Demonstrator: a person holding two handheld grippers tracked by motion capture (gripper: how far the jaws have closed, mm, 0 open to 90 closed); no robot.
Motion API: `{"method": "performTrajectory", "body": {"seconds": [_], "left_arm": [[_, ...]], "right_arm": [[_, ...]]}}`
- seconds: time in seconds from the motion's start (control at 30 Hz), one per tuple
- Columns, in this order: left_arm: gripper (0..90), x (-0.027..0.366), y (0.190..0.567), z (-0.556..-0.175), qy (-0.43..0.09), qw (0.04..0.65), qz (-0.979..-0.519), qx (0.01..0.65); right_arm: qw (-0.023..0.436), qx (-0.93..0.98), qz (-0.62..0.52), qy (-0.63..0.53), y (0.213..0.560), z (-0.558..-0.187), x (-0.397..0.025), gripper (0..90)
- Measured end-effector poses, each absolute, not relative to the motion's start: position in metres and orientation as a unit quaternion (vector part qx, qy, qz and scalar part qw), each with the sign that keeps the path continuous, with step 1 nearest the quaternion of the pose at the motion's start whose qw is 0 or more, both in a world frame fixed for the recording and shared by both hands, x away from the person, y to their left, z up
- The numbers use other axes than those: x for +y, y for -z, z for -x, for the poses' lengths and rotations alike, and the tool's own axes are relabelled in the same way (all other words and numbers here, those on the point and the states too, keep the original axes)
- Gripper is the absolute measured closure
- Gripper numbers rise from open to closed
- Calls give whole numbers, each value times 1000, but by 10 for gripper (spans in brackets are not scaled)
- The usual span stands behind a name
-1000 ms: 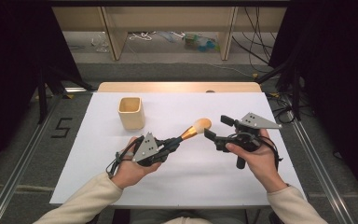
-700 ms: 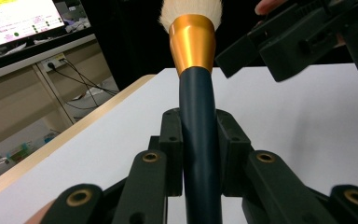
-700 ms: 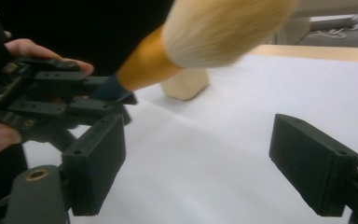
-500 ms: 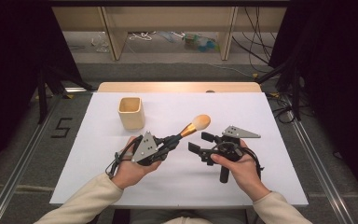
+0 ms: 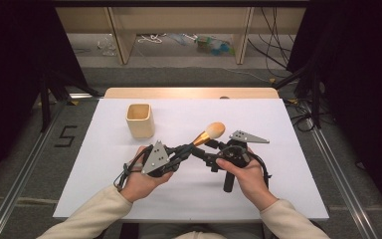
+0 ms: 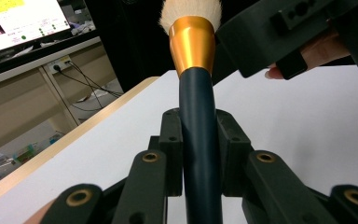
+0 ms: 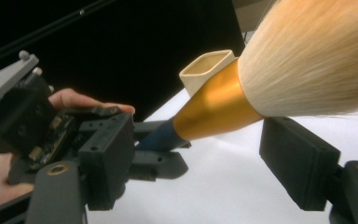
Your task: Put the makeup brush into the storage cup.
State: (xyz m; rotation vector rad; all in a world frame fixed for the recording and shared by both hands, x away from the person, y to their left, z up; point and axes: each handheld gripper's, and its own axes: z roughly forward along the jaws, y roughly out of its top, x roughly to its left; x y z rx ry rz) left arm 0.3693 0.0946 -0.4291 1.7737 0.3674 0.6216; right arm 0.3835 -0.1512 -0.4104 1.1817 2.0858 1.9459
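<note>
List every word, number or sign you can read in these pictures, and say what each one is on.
"5": dark numeral on the grey floor left of the table, high view.
Screen at the upper left of the left gripper view: a yellow patch and lines of text, too small and blurred to read.
Brush, cup and both grippers: no legible marking.
</note>
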Motion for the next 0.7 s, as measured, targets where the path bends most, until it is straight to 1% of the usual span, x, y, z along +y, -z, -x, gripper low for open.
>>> {"method": "performTrajectory", "body": {"seconds": [0.17,0.47,0.7], "left_arm": [[753,94,429,-369,-267,576,-757,157],[753,92,431,-368,-269,572,-760,154],[752,90,433,-369,-267,567,-764,158]], "right_arm": [[24,662,-396,-636,412,-385,-149,337],[21,656,-405,-636,411,-387,-144,379],[25,643,-424,-637,412,-389,-146,501]]}}
